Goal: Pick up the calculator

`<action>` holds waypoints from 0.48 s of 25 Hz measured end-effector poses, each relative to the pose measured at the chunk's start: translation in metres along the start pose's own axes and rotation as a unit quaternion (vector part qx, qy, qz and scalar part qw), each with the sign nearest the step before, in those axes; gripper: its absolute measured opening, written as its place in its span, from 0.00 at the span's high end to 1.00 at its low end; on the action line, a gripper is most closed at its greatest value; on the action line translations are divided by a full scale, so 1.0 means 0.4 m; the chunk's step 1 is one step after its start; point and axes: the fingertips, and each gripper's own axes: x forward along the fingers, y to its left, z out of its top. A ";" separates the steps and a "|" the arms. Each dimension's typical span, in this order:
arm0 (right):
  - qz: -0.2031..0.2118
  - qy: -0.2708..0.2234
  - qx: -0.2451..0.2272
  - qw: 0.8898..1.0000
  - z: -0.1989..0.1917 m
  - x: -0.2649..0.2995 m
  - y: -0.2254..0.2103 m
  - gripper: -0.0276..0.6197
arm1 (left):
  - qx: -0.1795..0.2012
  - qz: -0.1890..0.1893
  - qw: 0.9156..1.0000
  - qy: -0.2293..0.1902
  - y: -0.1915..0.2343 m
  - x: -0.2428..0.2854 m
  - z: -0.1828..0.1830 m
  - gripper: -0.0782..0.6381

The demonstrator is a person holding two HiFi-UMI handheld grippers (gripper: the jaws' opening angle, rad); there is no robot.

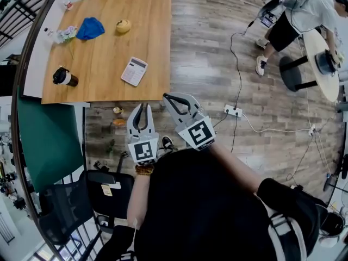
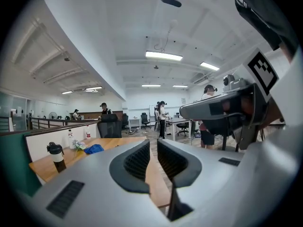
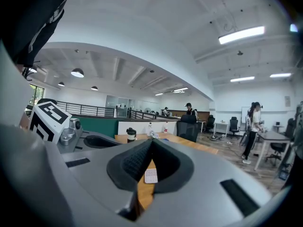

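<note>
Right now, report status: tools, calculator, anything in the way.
Left tool shut, empty. Right tool shut, empty. Calculator flat on table, untouched, ahead of both. Nothing in the way.

We find the calculator (image 1: pixel 134 70) on the table (image 1: pixel 147 15) near its front edge, the flask (image 1: pixel 64 77) to its left, the cloth (image 1: pixel 90 28) behind, and the left gripper (image 1: pixel 142 107) and right gripper (image 1: pixel 167 97) before that edge.

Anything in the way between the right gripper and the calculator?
Nothing. In the head view, only bare wooden table lies between the right gripper and the calculator.
</note>
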 end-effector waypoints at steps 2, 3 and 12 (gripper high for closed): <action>-0.004 -0.002 0.004 1.000 -0.013 -0.013 -0.035 0.95 | 0.003 -0.006 1.000 0.009 -0.032 0.027 -0.005 0.80; -0.007 -0.004 0.007 1.000 -0.020 -0.020 -0.053 0.95 | 0.008 -0.011 1.000 0.015 -0.049 0.040 -0.008 0.80; -0.035 -0.027 0.059 0.997 -0.087 -0.073 -0.263 0.95 | 0.057 -0.038 0.997 0.034 -0.203 0.182 0.022 0.80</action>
